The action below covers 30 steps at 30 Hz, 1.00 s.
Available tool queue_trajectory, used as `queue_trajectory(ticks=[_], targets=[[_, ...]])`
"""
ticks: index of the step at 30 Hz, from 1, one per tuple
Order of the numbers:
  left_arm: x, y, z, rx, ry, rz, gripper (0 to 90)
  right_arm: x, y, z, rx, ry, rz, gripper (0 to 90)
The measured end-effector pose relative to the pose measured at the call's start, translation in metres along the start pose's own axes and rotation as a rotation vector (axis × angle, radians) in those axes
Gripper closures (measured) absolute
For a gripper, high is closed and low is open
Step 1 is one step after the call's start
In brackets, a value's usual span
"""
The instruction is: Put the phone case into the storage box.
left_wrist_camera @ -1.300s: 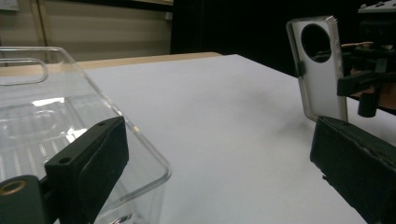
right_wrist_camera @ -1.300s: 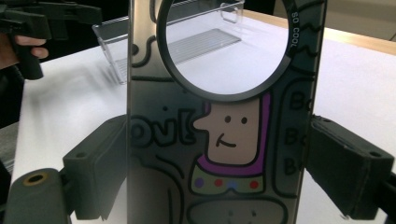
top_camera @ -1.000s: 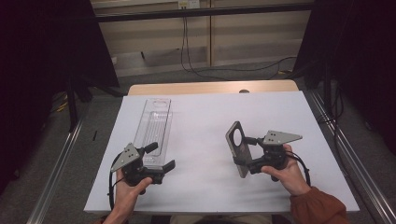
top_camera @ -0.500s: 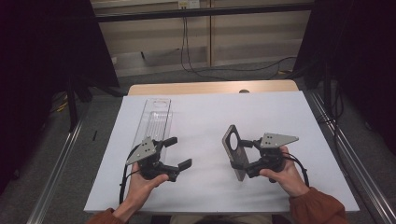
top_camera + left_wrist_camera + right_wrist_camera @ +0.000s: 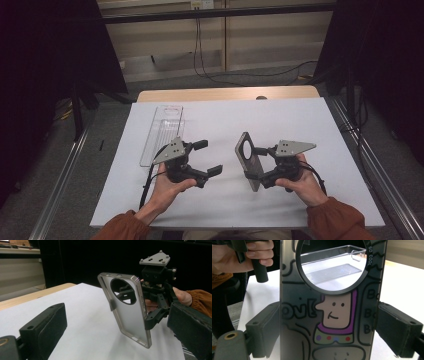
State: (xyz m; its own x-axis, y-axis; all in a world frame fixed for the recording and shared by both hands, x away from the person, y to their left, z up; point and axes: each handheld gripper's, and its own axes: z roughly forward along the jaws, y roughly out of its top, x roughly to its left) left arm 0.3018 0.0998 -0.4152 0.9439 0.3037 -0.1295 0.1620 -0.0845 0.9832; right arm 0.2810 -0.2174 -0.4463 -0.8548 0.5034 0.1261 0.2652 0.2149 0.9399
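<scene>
Clear ribbed plastic tray (image 5: pixel 162 132) sits far left on the white table (image 5: pixel 300 125). My left gripper (image 5: pixel 206 157) hangs empty, jaws apart, facing the grey cartoon-printed phone case (image 5: pixel 248 160), which my right gripper (image 5: pixel 257 162) clamps upright by its edges, probably for handover.

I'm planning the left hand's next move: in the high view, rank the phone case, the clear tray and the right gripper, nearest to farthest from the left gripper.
From the left gripper:
1. Phone case, just to its right.
2. Clear tray, behind, to its left.
3. Right gripper, beyond the case, clamping it.
</scene>
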Motion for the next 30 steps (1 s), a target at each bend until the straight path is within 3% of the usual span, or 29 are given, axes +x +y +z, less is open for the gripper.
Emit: queue_trajectory(ticks=[2, 3, 11, 14, 16, 17, 21, 23, 26, 30], targets=[[0.002, 0.002, 0.007, -0.015, 0.015, -0.013, 3.6, -0.002, 0.000, 0.000, -0.015, 0.000, 0.009, 11.8], [0.003, 0.002, 0.010, -0.024, -0.008, -0.015, 3.5, -0.003, -0.001, 0.001, -0.030, 0.008, 0.015, 11.8], [-0.001, 0.007, 0.032, -0.018, -0.067, 0.004, 2.9, 0.002, -0.003, 0.007, -0.013, 0.044, -0.017, 11.8], [-0.002, 0.005, 0.033, 0.004, -0.082, 0.017, 2.3, 0.002, -0.004, 0.006, -0.019, 0.056, -0.031, 11.8], [-0.002, 0.004, 0.033, 0.011, -0.122, 0.023, 1.2, 0.002, -0.004, 0.006, -0.027, 0.071, -0.029, 11.8], [-0.004, 0.003, 0.034, 0.005, -0.107, 0.017, 1.2, 0.002, -0.004, 0.006, -0.030, 0.083, -0.026, 11.8], [-0.002, 0.001, 0.032, 0.011, -0.150, 0.028, 1.2, 0.003, -0.005, 0.007, -0.028, 0.104, -0.038, 11.8], [-0.002, 0.001, 0.032, -0.001, -0.137, 0.026, 1.2, 0.003, -0.005, 0.009, -0.027, 0.118, -0.041, 11.8], [-0.001, 0.000, 0.032, -0.027, -0.160, 0.022, 1.2, 0.004, -0.006, 0.010, -0.022, 0.140, -0.043, 11.8], [-0.002, 0.000, 0.032, -0.019, -0.192, 0.057, 1.2, 0.006, -0.005, 0.010, -0.025, 0.171, -0.049, 11.8]])
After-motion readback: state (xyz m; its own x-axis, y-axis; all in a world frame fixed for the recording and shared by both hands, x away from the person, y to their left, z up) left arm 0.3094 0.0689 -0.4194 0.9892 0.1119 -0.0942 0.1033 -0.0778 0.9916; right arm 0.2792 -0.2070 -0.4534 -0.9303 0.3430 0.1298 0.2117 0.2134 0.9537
